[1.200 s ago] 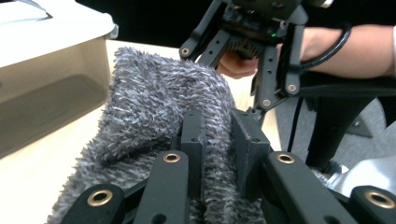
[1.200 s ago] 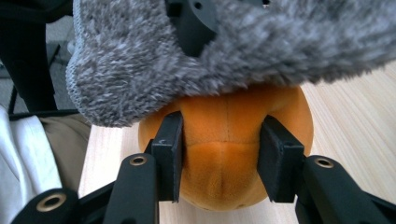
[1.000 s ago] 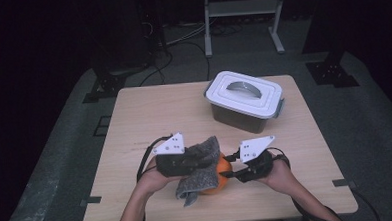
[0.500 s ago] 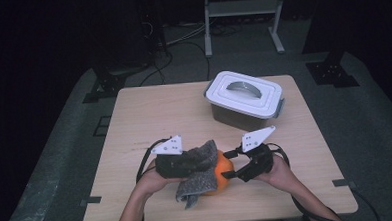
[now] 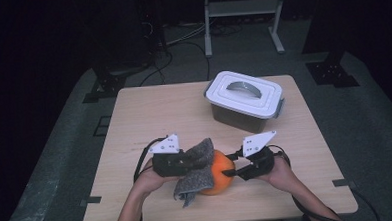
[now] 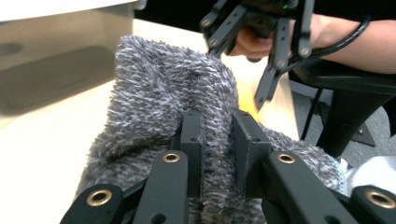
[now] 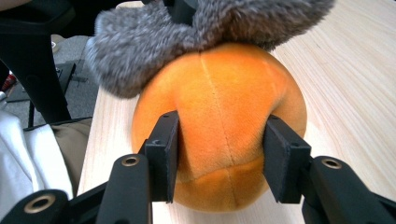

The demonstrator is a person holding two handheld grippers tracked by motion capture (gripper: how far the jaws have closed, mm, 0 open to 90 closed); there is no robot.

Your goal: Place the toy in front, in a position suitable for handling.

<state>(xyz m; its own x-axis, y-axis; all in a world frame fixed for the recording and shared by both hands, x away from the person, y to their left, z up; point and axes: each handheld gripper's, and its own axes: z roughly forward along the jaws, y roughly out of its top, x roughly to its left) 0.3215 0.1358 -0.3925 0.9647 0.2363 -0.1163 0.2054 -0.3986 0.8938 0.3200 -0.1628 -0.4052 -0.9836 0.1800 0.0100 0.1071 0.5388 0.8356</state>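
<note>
An orange plush ball rests near the table's front edge, and a grey fuzzy cloth lies draped over its top and left side. My left gripper is shut on a fold of that cloth, its jaws pinching the pile. From the right, my right gripper holds the ball. Its two jaws press into the ball's sides and dent the plush. The cloth overhangs the ball's far top. The right gripper shows beyond the cloth.
A clear storage box with a white handled lid stands at the table's back right. Bare wooden tabletop spreads to the left and behind the grippers. The front edge of the table lies close below both hands.
The right gripper has shifted slightly at the ball's right side, its top plate tilting. The left gripper, the cloth and the ball have barely moved.
</note>
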